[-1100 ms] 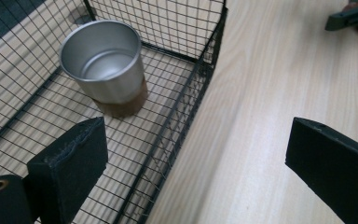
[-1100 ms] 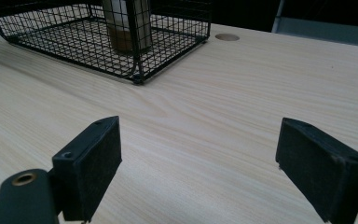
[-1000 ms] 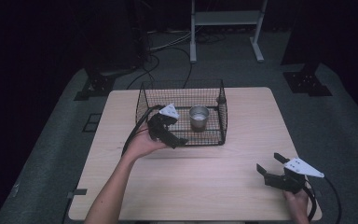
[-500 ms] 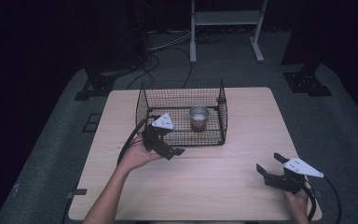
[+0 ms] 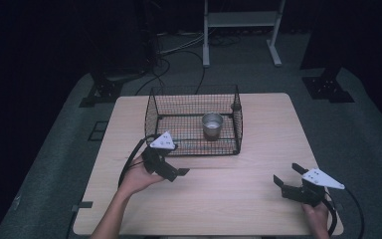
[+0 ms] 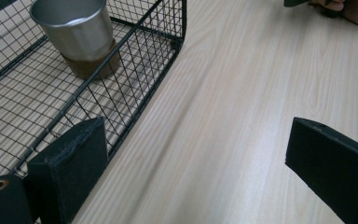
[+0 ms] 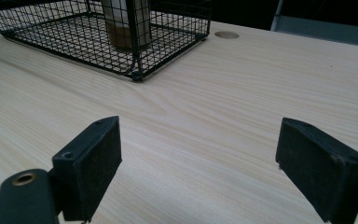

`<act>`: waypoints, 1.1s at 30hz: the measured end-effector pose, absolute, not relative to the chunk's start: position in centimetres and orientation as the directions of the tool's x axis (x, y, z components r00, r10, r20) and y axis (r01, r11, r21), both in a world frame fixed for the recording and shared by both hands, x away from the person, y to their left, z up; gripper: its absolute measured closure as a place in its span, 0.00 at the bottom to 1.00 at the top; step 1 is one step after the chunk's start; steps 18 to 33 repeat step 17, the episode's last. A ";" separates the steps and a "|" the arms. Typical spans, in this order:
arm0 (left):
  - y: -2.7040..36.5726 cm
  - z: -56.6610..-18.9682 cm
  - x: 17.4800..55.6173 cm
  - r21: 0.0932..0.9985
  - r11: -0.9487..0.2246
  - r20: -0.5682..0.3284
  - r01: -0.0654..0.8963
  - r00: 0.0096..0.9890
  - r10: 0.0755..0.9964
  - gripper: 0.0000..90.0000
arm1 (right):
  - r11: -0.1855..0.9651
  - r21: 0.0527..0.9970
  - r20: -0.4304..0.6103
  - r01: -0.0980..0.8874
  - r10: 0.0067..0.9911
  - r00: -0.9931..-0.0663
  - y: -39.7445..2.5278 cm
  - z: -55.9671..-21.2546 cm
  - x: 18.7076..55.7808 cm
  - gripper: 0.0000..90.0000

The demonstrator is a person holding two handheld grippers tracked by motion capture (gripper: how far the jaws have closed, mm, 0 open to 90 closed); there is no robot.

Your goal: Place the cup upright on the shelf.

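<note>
While the small shiny metal cup [image 5: 212, 125] sits upright inside the black wire-mesh basket [image 5: 195, 101] on the pale wooden table [image 5: 229, 199], the left gripper [image 5: 171, 173] hangs just outside its near wall, jaws apart, empty. The right gripper [image 5: 287, 180] is well apart, jaws wide too.

steel cup [image 5: 212, 125] upright inside wire basket [image 5: 155, 112].

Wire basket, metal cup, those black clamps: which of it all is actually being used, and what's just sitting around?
In use, probably:
left gripper
right gripper
metal cup
wire basket
wooden table

Lying about:
white stand
floor cables
black floor bases
</note>
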State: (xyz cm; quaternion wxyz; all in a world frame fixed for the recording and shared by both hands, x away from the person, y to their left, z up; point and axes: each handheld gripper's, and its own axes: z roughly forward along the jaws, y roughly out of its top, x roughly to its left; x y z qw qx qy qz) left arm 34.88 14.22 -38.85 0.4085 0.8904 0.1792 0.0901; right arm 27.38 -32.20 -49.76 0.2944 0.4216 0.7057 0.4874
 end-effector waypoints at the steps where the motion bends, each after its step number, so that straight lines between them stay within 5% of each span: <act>1: 14.3 -39.0 34.7 0.761 -0.601 0.016 0.244 0.919 0.393 0.05 | 0.170 0.936 -0.004 0.309 0.882 -0.471 -32.2 -49.8 27.4 0.15; 17: 16.4 -41.5 30.6 0.840 -0.479 -0.023 0.255 0.899 0.437 0.04 | 0.177 0.934 -0.012 0.309 0.883 -0.470 -32.1 -49.8 27.4 0.15; 33: 16.4 -41.5 30.6 0.840 -0.479 -0.023 0.255 0.899 0.437 0.04 | 0.177 0.934 -0.012 0.309 0.883 -0.470 -32.1 -49.8 27.4 0.15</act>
